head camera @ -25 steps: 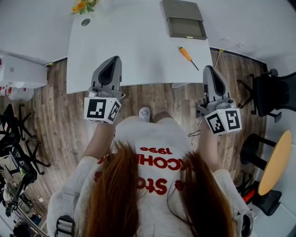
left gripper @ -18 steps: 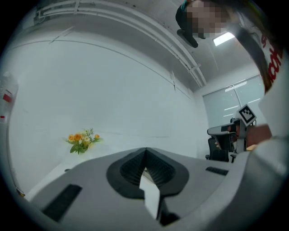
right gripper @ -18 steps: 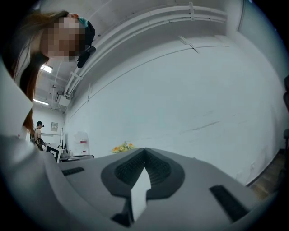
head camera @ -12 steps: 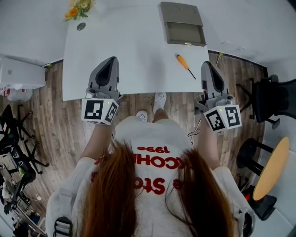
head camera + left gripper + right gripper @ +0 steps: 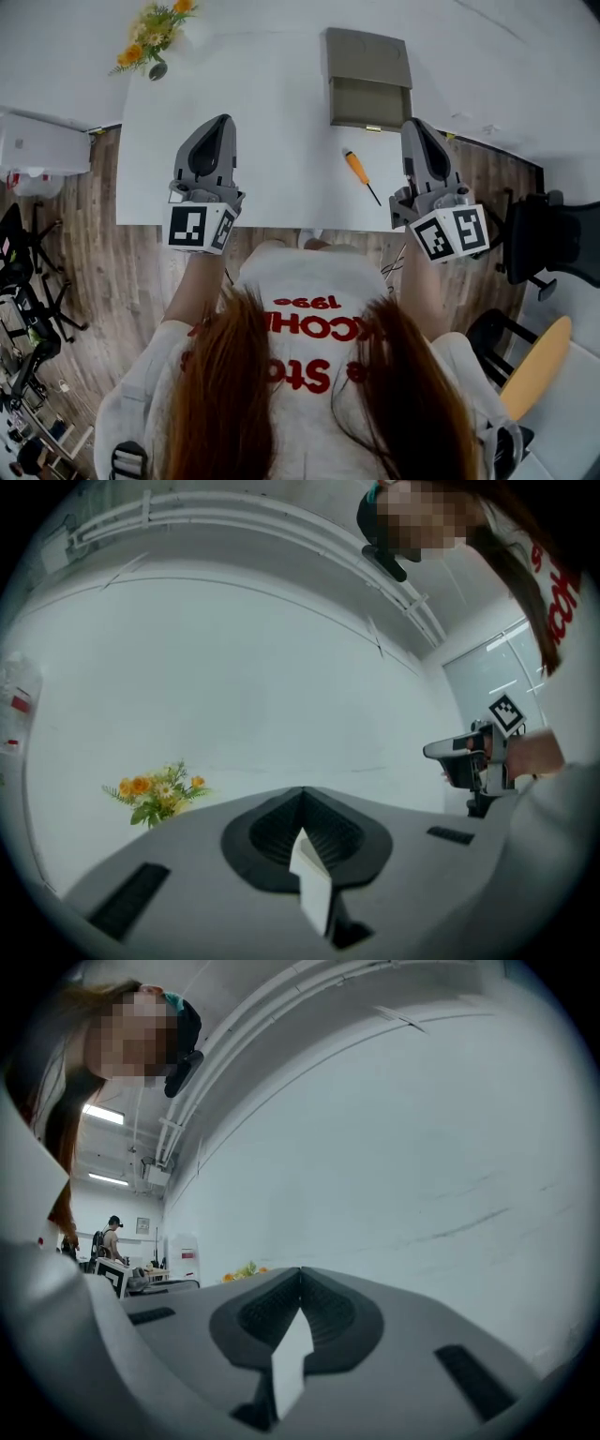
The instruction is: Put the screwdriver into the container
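In the head view, a screwdriver [image 5: 357,172] with an orange handle and a dark shaft lies on the white table [image 5: 272,103], close to its front edge. The grey-green container [image 5: 367,58] stands behind it at the table's back, and its open tray [image 5: 368,103] faces the screwdriver. My right gripper [image 5: 412,126] hovers just right of the screwdriver, shut and holding nothing. Over the table's left part my left gripper [image 5: 224,122] is also shut and empty. Both gripper views look up at a white wall; in each, the left gripper [image 5: 302,791] and right gripper [image 5: 300,1272] have jaws that meet.
A small bunch of orange flowers [image 5: 152,36] stands at the table's back left corner. A dark office chair [image 5: 553,234] is on the wooden floor to the right, with a round yellow stool [image 5: 532,368] nearer. A white cabinet [image 5: 42,145] sits at the left.
The person has stepped up to the table, so both grippers now hang over its top. The screwdriver and container appear nearer to the right gripper. Both grippers stayed shut.
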Tool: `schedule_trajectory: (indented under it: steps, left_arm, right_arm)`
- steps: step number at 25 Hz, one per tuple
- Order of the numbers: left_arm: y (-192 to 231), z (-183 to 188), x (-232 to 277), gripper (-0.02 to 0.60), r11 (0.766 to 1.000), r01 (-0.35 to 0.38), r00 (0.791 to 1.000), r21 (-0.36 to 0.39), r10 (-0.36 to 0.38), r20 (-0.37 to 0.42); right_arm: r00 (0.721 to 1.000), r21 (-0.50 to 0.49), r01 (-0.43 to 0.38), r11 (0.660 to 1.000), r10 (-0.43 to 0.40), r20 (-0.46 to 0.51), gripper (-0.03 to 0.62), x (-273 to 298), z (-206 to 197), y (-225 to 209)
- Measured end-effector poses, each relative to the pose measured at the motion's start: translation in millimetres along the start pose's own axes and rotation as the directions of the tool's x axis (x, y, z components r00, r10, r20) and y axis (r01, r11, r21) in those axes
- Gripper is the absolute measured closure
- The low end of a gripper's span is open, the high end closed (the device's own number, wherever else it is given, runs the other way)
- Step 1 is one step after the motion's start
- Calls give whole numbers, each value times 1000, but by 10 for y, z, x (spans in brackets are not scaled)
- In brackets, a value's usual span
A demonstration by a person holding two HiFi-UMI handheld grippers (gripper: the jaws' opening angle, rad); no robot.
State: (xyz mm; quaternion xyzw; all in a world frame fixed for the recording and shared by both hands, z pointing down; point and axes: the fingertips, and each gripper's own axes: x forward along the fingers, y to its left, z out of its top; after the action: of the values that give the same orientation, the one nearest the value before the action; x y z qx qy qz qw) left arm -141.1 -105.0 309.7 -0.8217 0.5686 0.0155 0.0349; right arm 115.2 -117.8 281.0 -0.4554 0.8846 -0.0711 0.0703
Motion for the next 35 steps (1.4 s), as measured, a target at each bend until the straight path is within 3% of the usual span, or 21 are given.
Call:
schedule_trajectory:
  steps: [7, 10, 13, 19, 25, 30, 35]
  left_arm:
    - [32, 9, 247, 581, 996, -86, 996, -12, 86, 8]
    - [30, 59, 323, 581, 995, -98, 995, 30, 98, 14]
    - [54, 57, 378, 581, 994, -92, 996, 52, 92, 6]
    - [101, 12, 505, 581, 998, -63, 998, 15, 63, -3]
    - [37, -115, 635, 581, 999, -13, 1000, -40, 12, -26]
    - [-58, -301, 685, 581, 997, 11, 999, -80, -15, -50]
    - [-119, -485, 701, 581, 994, 14, 996, -110, -23, -84]
  right_arm:
    - [997, 13, -71, 997, 71, -11, 589, 292, -39, -287]
    - [996, 15, -81, 997, 81, -23, 589, 382, -64, -351]
    - [996, 16, -81, 997, 81, -28, 589, 459, -77, -328]
    - [997, 14, -61, 998, 62, -52, 589, 533, -111, -300]
    - [987, 45, -64, 997, 69, -144, 588, 625, -379, -269]
    - [944, 58, -82, 995, 97, -314, 525, 559, -965, -254]
    - [862, 150, -36, 988, 107, -495, 480, 338, -1791, -352]
